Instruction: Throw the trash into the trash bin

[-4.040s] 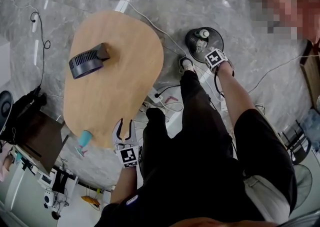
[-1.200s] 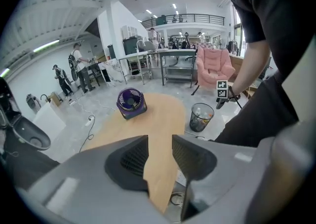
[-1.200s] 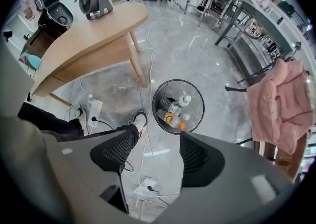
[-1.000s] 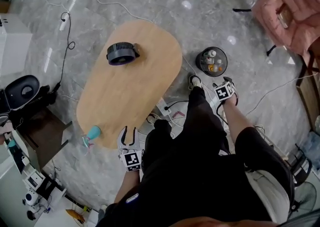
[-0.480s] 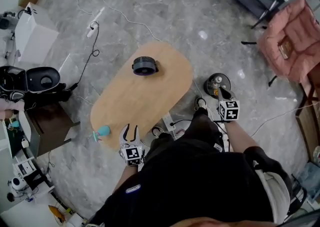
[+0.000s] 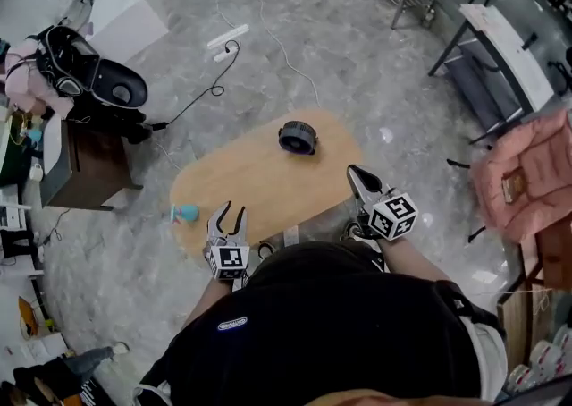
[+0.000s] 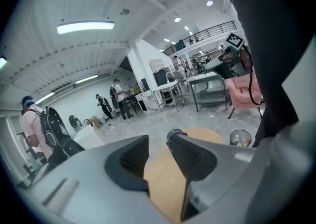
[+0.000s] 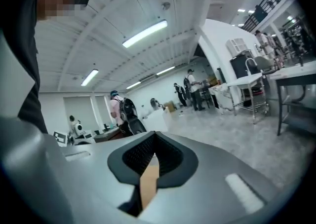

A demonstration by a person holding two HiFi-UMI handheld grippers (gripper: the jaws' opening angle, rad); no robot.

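Two claws, and neither carried a thing! The left claw (image 6: 229, 211) stood wide over the near end of the bench (image 6: 259, 182), jaws well apart, with only bare wood showing between them. The right claw (image 6: 355, 173) was pinched fully closed, and its own view showed just a sliver of wood colour through the seam, so it was empty too.

Where was the target? The trash bin (image 7: 240, 138) turned up only in the left gripper view. It sat on the floor off to the right of that claw's line, past the bench's far right side, upright with its mouth facing up. What trash (image 7: 238, 140) showed was already inside it, pale bottle-like shapes too small to give a long axis. I'd judge the right hand the nearer one, since the bin lay on that side. From the head view the bin was hidden, seemingly under the right claw's marker cube and the person's body.

No loose trash showed on the bench, only a dark round fan (image 6: 298, 137) near its far end. One teal object (image 6: 185, 213) sat just beside the bench's left edge. Whether it was on the floor, and whether it counted as trash, couldn't be made out.
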